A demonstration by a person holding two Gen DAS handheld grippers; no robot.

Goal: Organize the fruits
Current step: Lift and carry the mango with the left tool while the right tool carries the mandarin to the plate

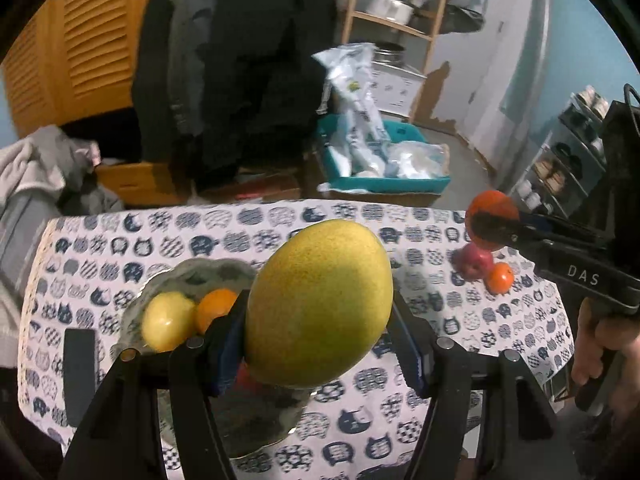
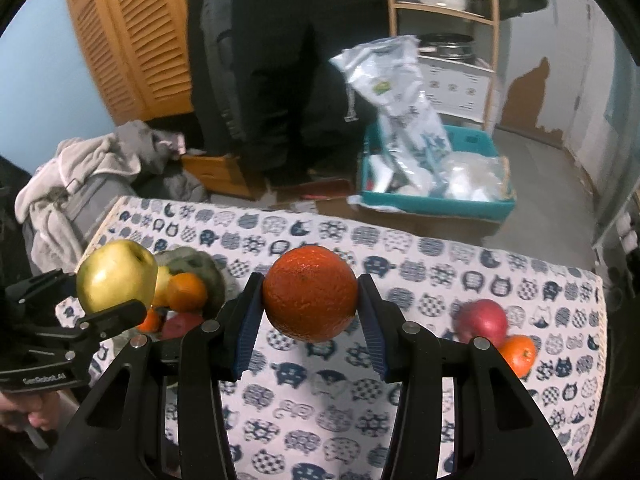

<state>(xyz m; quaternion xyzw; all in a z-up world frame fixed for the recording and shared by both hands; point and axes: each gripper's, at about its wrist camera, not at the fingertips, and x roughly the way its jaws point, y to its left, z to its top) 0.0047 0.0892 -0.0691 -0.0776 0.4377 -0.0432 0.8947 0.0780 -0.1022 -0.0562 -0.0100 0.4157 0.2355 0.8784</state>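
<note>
Jaws of the left gripper [image 1: 320, 344] clamp a yellow-green apple [image 1: 320, 304], held above the bowl [image 1: 180, 280] of fruit. The right gripper [image 2: 310, 320] pinches an orange [image 2: 310, 292] over the cat-print tablecloth [image 2: 420, 256], near a red apple [image 2: 482, 320].

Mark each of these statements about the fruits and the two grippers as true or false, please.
1. The left gripper holds a yellow-green apple. True.
2. The right gripper is empty. False: it is shut on an orange.
3. The bowl already holds fruit. True.
4. The red apple lies in the bowl. False: it lies on the cat-print cloth, beside a small orange.
</note>
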